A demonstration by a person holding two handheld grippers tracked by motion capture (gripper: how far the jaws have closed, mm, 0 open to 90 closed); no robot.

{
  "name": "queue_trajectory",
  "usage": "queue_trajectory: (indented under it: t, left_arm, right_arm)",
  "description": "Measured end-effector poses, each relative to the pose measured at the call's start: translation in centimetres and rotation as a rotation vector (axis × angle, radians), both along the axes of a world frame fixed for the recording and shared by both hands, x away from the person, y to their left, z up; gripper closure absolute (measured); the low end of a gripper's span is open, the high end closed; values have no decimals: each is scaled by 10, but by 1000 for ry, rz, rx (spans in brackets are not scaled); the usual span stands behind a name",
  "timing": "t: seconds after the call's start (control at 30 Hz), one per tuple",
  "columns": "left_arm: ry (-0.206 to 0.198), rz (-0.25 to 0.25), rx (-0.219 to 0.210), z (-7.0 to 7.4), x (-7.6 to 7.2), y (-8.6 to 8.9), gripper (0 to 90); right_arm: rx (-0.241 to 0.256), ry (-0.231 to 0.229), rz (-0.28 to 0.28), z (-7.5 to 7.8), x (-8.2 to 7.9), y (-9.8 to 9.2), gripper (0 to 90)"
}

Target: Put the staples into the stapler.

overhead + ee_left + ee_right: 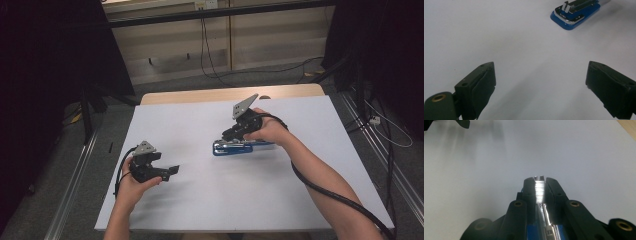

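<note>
A blue stapler (232, 148) with a metal top lies on the white sheet, right of centre. My right gripper (227, 135) sits directly over it. In the right gripper view the jaws (539, 182) are shut on a shiny ridged metal strip (539, 191), which looks like staples, above the stapler's blue base (534, 233). My left gripper (174, 171) is held low at the front left, well apart from the stapler. Its jaws (540, 75) are wide open with nothing between them, and the stapler (575, 11) lies far ahead at the upper right.
The white sheet (200, 200) covers most of the table, with a wooden edge (225, 94) bare at the back. Black cables (207, 55) run over the floor behind. Dark stands flank both sides. The tip of the other gripper (461, 123) is at the top left of the right gripper view.
</note>
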State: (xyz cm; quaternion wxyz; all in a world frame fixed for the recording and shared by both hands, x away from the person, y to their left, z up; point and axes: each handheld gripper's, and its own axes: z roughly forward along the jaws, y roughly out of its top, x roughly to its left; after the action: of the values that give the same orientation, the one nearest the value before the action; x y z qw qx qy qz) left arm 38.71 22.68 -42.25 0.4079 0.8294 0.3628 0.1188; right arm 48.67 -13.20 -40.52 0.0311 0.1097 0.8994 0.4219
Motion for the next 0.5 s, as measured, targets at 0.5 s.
queue_trajectory:
  t: [0.5]
  left_arm:
    - [2,2,2,-1,0,0,95]
  right_arm:
    - [-10,6,24,-8,5,5,792]
